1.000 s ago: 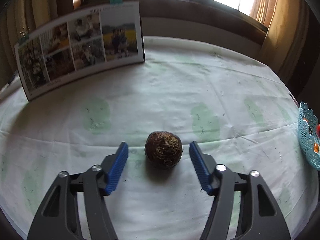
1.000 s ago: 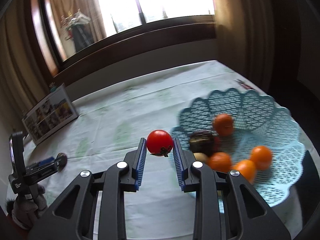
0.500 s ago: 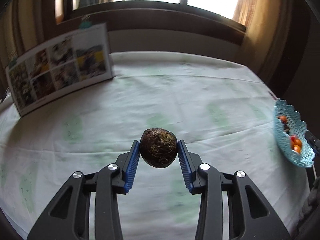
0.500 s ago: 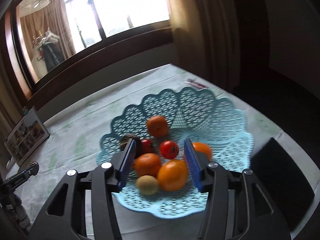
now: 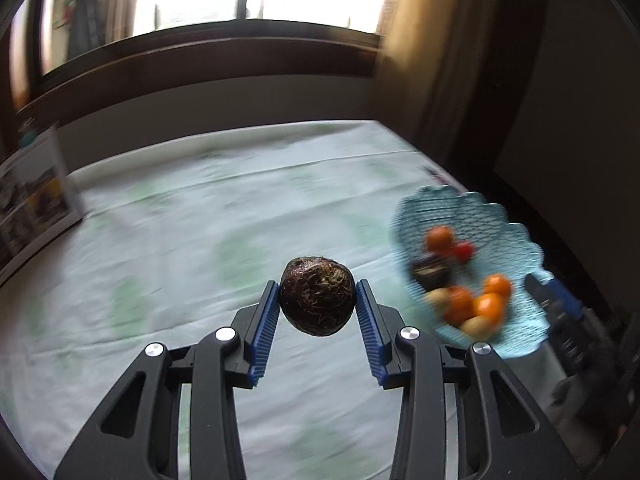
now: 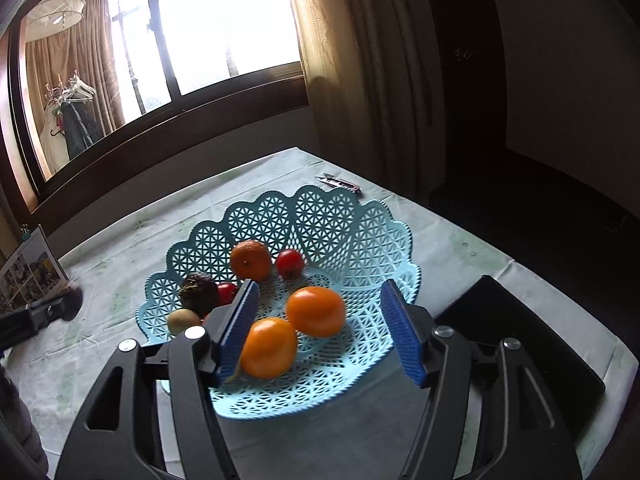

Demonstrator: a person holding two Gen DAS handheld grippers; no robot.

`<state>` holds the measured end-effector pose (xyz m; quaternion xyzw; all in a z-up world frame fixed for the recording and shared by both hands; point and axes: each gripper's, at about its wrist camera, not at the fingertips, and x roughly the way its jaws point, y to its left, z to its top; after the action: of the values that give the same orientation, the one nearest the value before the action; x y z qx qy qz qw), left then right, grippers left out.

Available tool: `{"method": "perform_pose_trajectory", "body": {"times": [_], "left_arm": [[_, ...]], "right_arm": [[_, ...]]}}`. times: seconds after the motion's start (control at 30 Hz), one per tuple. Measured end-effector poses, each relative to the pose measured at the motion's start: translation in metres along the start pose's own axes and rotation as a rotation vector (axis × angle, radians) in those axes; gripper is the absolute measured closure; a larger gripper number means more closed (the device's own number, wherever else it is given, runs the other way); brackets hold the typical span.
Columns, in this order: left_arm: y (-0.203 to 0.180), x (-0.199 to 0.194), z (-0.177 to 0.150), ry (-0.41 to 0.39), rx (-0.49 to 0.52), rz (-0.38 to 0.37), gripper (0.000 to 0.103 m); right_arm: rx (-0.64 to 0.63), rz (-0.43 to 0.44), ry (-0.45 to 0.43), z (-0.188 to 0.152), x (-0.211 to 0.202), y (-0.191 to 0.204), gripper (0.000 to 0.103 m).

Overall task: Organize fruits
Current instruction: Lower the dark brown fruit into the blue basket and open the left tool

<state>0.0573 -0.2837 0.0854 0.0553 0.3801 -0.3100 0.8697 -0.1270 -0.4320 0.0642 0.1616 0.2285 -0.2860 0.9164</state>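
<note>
My left gripper (image 5: 317, 298) is shut on a dark brown fibrous round fruit (image 5: 317, 296) and holds it above the tablecloth, left of the light blue lattice basket (image 5: 516, 344). My right gripper (image 6: 318, 306) is open and empty, low over the same basket (image 6: 340, 216). In the basket lie three orange fruits (image 6: 316, 311), a red tomato (image 6: 290, 263), another dark brown fruit (image 6: 198, 290), a second red fruit (image 6: 226, 292) and a small tan fruit (image 6: 182, 319). The left gripper shows at the left edge of the right wrist view (image 6: 60, 306).
A photo calendar (image 5: 32, 196) stands at the table's far left. Small scissors (image 6: 340, 182) lie behind the basket. A black chair back (image 6: 516, 352) is at the table's right edge. The window wall runs behind the table.
My left gripper closed on the brown fruit, lifted it and swung right toward the basket. My right gripper released the red tomato into the basket and opened wide.
</note>
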Motion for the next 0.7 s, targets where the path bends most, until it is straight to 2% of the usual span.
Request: {"method": "perform_pose_trajectory", "body": {"times": [0.17, 0.3, 0.6, 0.67, 0.7], "left_arm": [[-0.049, 0.014, 0.015, -0.017, 0.076, -0.075, 0.063], [-0.071, 0.030, 0.021, -0.012, 0.123, -0.109, 0.063], [-0.091, 0.043, 0.025, -0.004, 0.153, -0.119, 0.063], [-0.092, 0.042, 0.025, -0.010, 0.159, -0.116, 0.056], [-0.093, 0.040, 0.025, -0.018, 0.162, -0.113, 0.047]], "right_arm": [[-0.012, -0.002, -0.010, 0.000, -0.002, -0.002, 0.033], [-0.005, 0.008, -0.006, -0.001, -0.002, -0.005, 0.032], [-0.025, 0.027, -0.001, -0.002, -0.005, -0.007, 0.029], [-0.029, 0.032, 0.001, -0.002, -0.004, -0.006, 0.027], [-0.030, 0.031, 0.001, -0.002, -0.004, -0.006, 0.027]]}}
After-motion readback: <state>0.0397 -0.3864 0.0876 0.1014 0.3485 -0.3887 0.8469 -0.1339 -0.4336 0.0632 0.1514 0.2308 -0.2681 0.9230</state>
